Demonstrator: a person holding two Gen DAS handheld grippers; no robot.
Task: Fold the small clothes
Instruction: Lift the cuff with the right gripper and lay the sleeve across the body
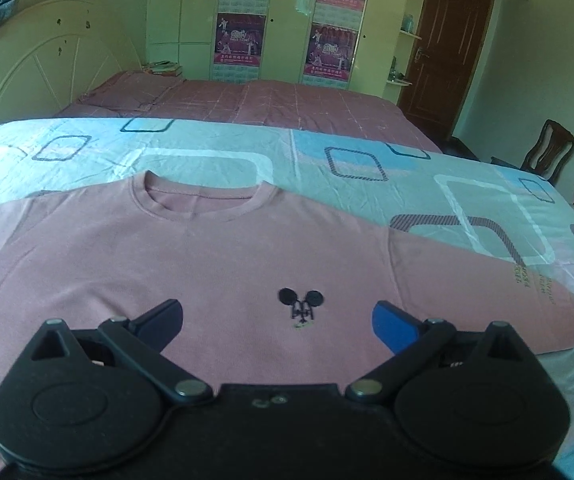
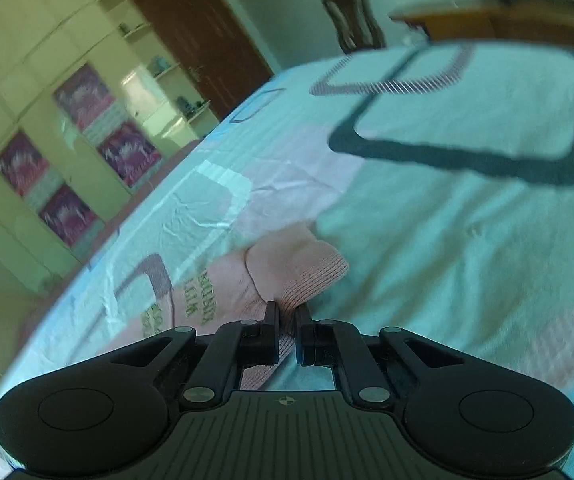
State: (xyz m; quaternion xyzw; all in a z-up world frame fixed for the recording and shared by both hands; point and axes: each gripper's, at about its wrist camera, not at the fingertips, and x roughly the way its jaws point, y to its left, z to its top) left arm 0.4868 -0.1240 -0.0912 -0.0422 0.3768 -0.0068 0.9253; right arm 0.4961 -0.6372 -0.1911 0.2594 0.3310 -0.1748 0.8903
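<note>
A pink shirt lies flat on the bed, front side up, with its round neck hole pointing toward the far wall. A small dark mouse-head picture sits on its chest. One long sleeve stretches out to the right side of the left wrist view, with small green letters near its end.

The left gripper hangs just over the shirt's chest. Its two fingers are spread wide apart, one on each side of the mouse picture, and nothing is between them.

The right gripper is at the end of that sleeve. Its fingers are pressed close together and they pinch the ribbed cuff. The cuff bunches up in a soft bump just past the fingertips. The green letters show on the sleeve just to the left of the cuff. This gripper also peeks in at the right edge of the left wrist view.

Under the shirt is a light blue sheet with big rounded squares on it. Behind it is a dark pink blanket. A white headboard stands at the left. Far back are pale cupboards with pink posters, a brown door and a wooden chair.
</note>
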